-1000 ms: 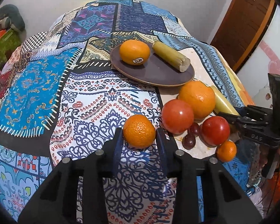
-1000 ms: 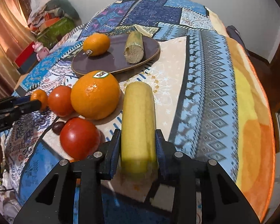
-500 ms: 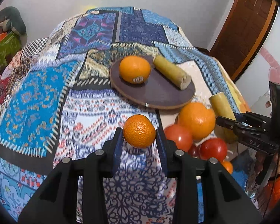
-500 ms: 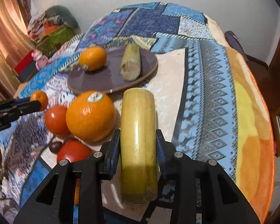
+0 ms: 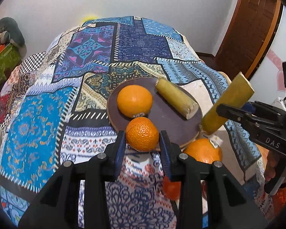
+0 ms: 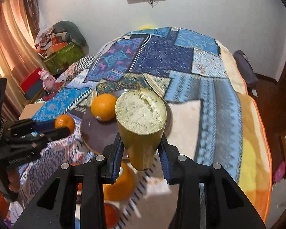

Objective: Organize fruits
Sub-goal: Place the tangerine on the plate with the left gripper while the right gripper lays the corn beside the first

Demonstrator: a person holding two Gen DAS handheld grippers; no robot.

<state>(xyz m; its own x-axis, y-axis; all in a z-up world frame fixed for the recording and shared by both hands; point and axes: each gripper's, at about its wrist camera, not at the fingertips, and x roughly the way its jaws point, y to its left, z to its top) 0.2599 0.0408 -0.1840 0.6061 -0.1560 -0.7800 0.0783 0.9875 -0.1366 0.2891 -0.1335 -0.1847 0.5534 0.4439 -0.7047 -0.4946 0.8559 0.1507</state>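
Both loads lifted off the cloth since a second ago and carried toward the brown plate, meaning transport is nearly over and placing comes next

Left gripper clamped on a small mandarin, jaws narrowed to the fruit's width, pads pressing its two sides; held in the air over the plate's near rim, at about 6 o'clock of the plate, just in front of the large orange lying there

Right gripper closed around a cane piece, now tipped steeply so that its pale cut end faces the camera; seen from the left wrist at 3 o'clock of the plate, lower end close over the rim, apparently not touching

Already on the plate: the orange at 10 o'clock, a second cane piece at 1 o'clock

Left behind on the patchwork blanket: a stickered orange at 5 o'clock of the plate, more fruit below it, mostly hidden behind the left gripper

Free plate surface only toward the near and right side; probably enough for both, with some risk of the mandarin rolling against the orange on release
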